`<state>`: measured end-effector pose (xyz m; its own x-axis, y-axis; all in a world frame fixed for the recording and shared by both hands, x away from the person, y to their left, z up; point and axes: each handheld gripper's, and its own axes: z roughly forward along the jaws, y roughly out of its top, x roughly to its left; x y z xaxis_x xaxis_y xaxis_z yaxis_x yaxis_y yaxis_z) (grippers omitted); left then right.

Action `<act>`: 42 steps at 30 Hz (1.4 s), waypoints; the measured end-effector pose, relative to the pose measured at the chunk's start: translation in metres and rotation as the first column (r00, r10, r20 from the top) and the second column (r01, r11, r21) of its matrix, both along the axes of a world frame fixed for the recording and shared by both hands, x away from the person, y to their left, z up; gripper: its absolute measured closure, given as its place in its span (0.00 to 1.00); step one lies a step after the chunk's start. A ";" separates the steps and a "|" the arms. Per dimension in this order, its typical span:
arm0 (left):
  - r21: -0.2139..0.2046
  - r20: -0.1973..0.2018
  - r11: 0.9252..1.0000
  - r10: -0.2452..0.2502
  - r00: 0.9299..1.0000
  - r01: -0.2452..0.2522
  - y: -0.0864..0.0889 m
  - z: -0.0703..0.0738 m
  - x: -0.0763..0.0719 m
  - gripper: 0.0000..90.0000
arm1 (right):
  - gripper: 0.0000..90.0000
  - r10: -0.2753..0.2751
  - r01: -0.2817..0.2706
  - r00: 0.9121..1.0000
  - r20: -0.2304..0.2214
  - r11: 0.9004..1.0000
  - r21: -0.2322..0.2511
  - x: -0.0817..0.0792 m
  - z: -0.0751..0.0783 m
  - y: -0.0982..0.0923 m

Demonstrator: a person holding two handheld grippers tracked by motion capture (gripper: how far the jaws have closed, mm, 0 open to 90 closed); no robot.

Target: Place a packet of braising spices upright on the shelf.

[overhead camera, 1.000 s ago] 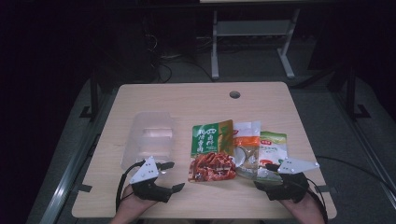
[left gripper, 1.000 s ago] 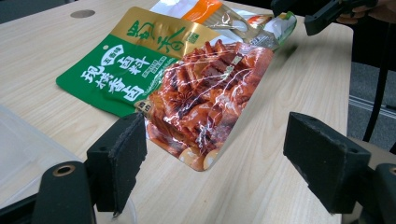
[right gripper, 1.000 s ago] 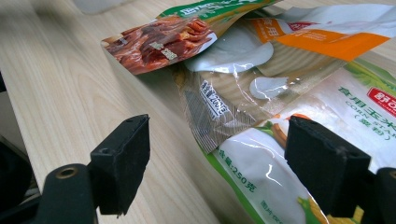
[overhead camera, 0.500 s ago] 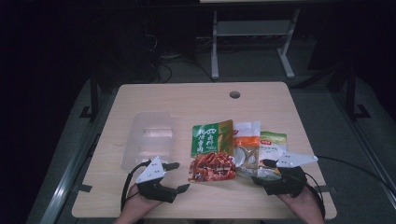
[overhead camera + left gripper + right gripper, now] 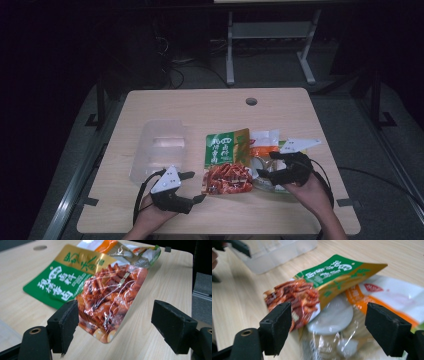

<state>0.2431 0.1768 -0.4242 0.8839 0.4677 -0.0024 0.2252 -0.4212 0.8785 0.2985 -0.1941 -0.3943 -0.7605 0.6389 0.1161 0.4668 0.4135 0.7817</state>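
Snack pouches lay clustered near the table's (image 5: pixel 210 107) middle, toward its 6 o'clock edge: green-and-gold pouch (image 5: pixel 226 147) at 12 o'clock of the group, red clear-fronted pouch (image 5: pixel 227 178) overlapping its near end, orange-and-white pouch (image 5: pixel 263 140) and clear pouch of pale round pieces (image 5: pixel 337 340) at 3 o'clock. Sat well apart at 9 o'clock, a clear plastic container (image 5: pixel 159 153), apparently holding nothing. Hovered at 9 o'clock of the red pouch, left gripper (image 5: pixel 192 187), jaws spread wide; seen in the left gripper view, both black pads (image 5: pixel 65 325) stood apart with the red pouch's (image 5: pixel 111 300) near corner between them, touching neither as far as could be told. Poised over the clear pouch at 3 o'clock, right gripper (image 5: pixel 266 165), likewise wide open; seen in the right gripper view, its pads (image 5: pixel 279 323) straddled the red pouch's edge (image 5: pixel 292 298) and the pale round pieces, clamped on nothing. Judged as the very start: nothing gripped, nothing lifted, no pouch in the container. Probably left to do: closing on a pouch, most likely the red one for the left and the clear one for the right, carrying each toward 9 o'clock, and setting all four inside, if packing was indeed the aim.
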 end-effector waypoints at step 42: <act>-0.009 -0.020 1.000 -0.021 1.000 0.021 -0.010 -0.001 -0.001 0.25 | 0.69 -0.032 -0.004 0.939 -0.343 0.995 -0.103 0.125 -0.033 0.055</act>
<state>0.2425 0.1671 -0.4253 0.8934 0.4486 -0.0245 0.2343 -0.4187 0.8774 0.4234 -0.1388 -0.4272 -0.6765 0.6712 0.3031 0.7057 0.4731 0.5275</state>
